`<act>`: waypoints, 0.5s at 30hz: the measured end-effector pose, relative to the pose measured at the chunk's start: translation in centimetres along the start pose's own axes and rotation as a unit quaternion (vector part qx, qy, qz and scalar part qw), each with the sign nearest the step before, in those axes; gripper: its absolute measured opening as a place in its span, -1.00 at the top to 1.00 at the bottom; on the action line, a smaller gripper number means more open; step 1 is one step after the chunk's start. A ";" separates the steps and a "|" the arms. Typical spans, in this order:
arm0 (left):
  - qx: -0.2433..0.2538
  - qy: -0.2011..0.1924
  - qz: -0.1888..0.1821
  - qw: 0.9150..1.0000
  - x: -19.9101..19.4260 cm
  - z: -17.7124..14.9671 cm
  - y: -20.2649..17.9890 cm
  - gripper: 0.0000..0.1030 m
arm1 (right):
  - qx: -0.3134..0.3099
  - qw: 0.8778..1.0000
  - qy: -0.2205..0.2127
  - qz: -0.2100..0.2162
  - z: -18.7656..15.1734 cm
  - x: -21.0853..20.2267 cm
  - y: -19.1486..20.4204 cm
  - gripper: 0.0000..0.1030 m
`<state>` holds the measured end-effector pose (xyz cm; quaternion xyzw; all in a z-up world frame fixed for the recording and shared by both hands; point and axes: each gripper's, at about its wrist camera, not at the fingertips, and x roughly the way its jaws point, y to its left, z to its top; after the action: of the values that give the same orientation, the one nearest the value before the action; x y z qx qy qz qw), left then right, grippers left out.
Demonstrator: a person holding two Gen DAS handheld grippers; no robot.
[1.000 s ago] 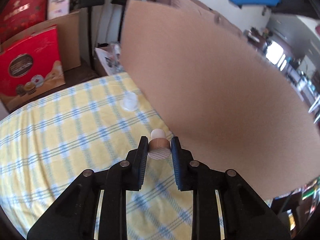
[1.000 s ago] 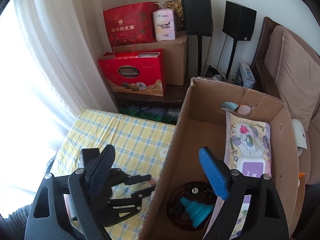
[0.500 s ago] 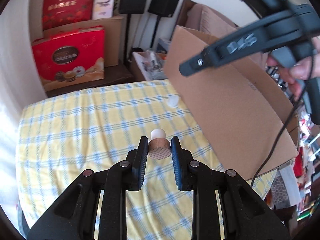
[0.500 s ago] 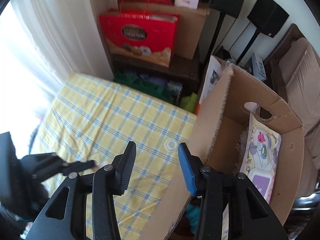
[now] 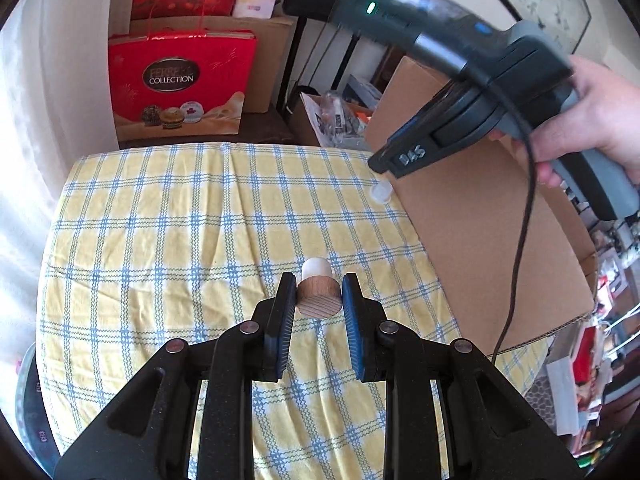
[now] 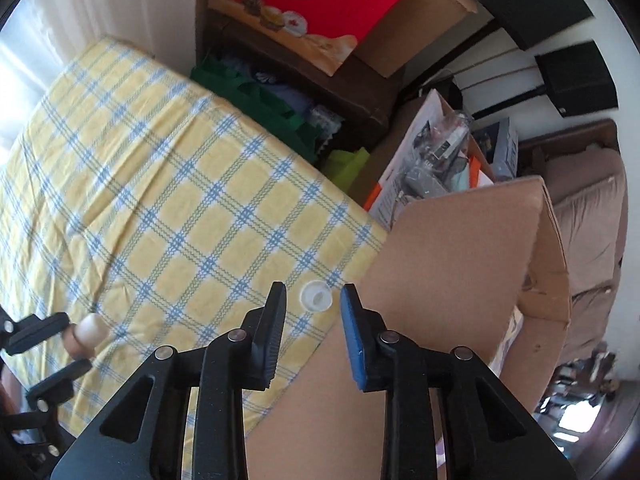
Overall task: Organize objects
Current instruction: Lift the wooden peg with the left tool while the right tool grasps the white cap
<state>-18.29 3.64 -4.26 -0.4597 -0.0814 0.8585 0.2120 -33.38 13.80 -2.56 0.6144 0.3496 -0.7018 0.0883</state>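
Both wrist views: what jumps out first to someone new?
The yellow-and-blue checked tablecloth fills both views, with a tall brown cardboard box standing at its right edge. In the left view, the left hand-held gripper clamps a round wooden stopper with a white tip. The right hand-held gripper, jaws just closing, hangs around a small translucent white plastic cap lying on the cloth beside the box, not visibly pinched.

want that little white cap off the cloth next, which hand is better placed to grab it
Right. The right gripper hangs directly over the white cap beside the cardboard box, jaws just closing around it without touching. The left gripper is occupied, shut on the wooden stopper.
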 end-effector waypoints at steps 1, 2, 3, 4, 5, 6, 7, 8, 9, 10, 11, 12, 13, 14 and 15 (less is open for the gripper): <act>-0.001 -0.001 -0.002 1.000 -0.1 0.0 0.2 0.58 | -0.008 1.000 0.017 -0.009 0.3 0.9 0.2 0.49; -0.002 -0.002 -0.003 1.000 -0.2 0.0 0.3 0.58 | -0.016 0.999 0.032 -0.018 0.7 1.8 0.4 0.49; -0.003 -0.002 -0.004 1.000 -0.4 -0.1 0.4 0.58 | -0.027 0.998 0.047 -0.025 0.8 2.5 0.5 0.49; -0.005 -0.003 -0.005 1.000 -0.5 -0.1 0.6 0.58 | -0.039 0.997 0.067 -0.030 0.9 3.5 0.5 0.48; -0.006 -0.004 -0.007 1.000 -0.6 -0.2 0.8 0.58 | -0.046 0.995 0.082 -0.033 0.9 4.2 0.4 0.48; -0.008 -0.005 -0.009 1.000 -0.8 -0.2 1.0 0.58 | -0.053 0.993 0.096 -0.036 1.0 4.9 0.4 0.48; -0.009 -0.007 -0.010 1.000 -0.9 -0.2 1.2 0.58 | -0.065 0.991 0.112 -0.040 0.9 5.6 0.3 0.48; -0.010 -0.009 -0.011 1.000 -1.1 -0.3 1.3 0.58 | -0.072 0.989 0.122 -0.042 0.8 6.1 0.2 0.48; -0.010 -0.010 -0.013 1.000 -1.2 -0.3 1.5 0.58 | -0.078 0.988 0.130 -0.042 0.7 6.5 0.1 0.49; -0.011 -0.011 -0.013 1.000 -1.2 -0.3 1.6 0.58 | -0.083 0.987 0.132 -0.041 0.6 6.7 0.0 0.49; -0.012 -0.011 -0.014 1.000 -1.3 -0.3 1.8 0.58 | -0.085 0.987 0.135 -0.037 0.7 6.8 -0.2 0.49; -0.013 -0.012 -0.015 1.000 -1.3 -0.3 1.8 0.58 | -0.086 0.986 0.136 -0.033 0.7 6.9 -0.3 0.49; -0.014 -0.011 -0.016 1.000 -1.3 -0.3 1.9 0.58 | -0.091 0.986 0.140 -0.028 0.7 7.1 -0.3 0.49; -0.015 -0.011 -0.016 1.000 -1.3 -0.3 1.9 0.58 | -0.096 0.985 0.143 -0.027 0.7 7.3 -0.2 0.49; -0.015 -0.011 -0.017 1.000 -1.3 -0.3 2.0 0.58 | -0.100 0.984 0.146 -0.024 0.8 7.5 -0.2 0.49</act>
<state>-17.99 1.32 -4.13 -0.4522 -0.1047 0.8584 0.2186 -35.87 15.78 -9.41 0.6898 0.4422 -0.5676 0.0803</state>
